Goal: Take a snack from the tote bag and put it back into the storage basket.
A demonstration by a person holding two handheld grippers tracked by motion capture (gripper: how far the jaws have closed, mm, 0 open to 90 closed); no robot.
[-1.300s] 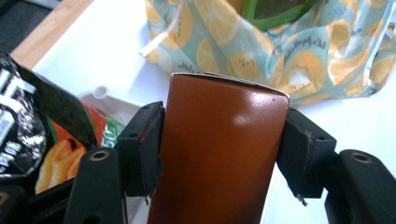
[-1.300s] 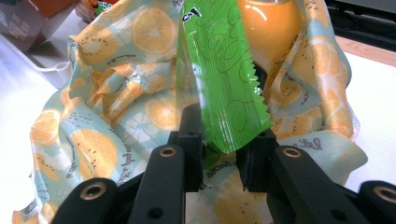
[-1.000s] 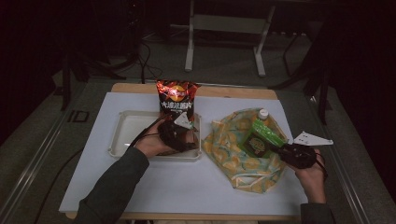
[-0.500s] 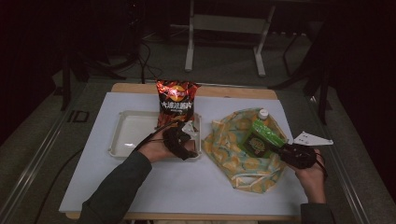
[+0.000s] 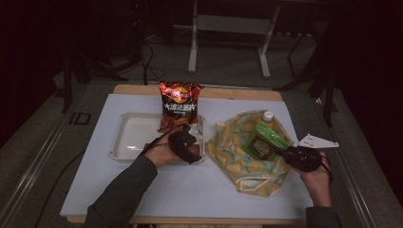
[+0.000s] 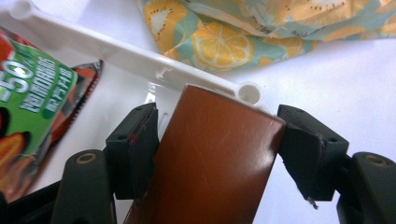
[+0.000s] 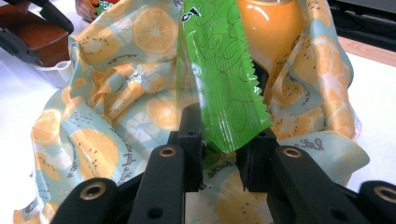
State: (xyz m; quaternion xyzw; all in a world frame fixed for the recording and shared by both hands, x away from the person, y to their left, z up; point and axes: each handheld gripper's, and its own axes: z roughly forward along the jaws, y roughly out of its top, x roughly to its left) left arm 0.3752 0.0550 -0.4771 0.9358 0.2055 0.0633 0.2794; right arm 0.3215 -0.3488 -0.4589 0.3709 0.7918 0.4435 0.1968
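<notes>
Left gripper lowered brown box onto tray rim.

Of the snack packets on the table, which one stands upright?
The red chip bag, standing at the white tray's far edge. The green packet lies flat on the fruit-print cloth bag.

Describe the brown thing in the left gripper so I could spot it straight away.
Start at the white tray left of the fruit-print bag. At its near right corner, the left gripper has a flat, glossy brown box between its jaws. It is plain, unlike the printed red chip bag.
</notes>
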